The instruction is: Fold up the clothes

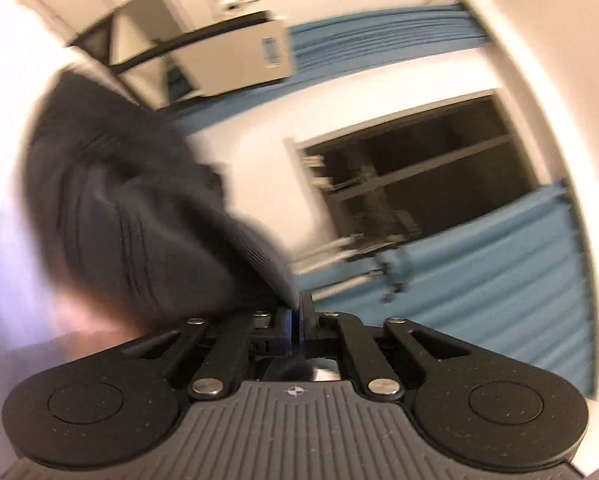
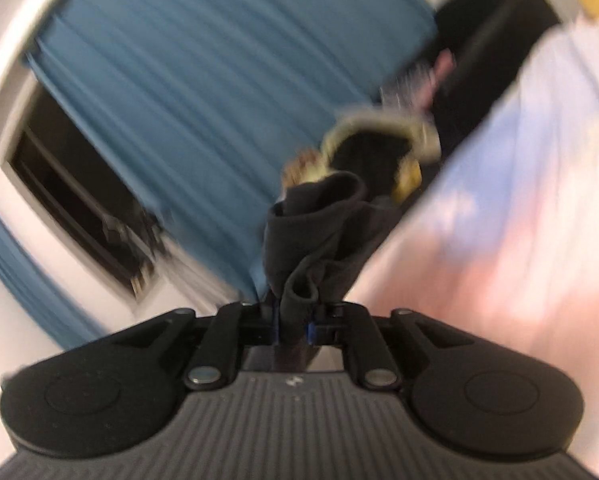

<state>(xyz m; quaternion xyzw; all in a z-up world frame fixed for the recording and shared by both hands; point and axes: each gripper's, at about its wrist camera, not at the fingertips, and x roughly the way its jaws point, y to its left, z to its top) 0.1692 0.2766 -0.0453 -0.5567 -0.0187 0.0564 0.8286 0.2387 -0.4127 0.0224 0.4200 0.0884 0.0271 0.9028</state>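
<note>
Both-handed: left tongs point(image 1: 299, 316) and right tongs point(image 2: 295, 320) each pinch the dark ribbed fabric garment point(image 1: 139, 208), which runs left of the left tongs.

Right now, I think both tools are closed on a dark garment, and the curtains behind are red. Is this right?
Not quite: the curtains are blue, not red, as the right wrist view shows. The rest holds: the left tool and the right tool are each closed on the dark garment.
</note>
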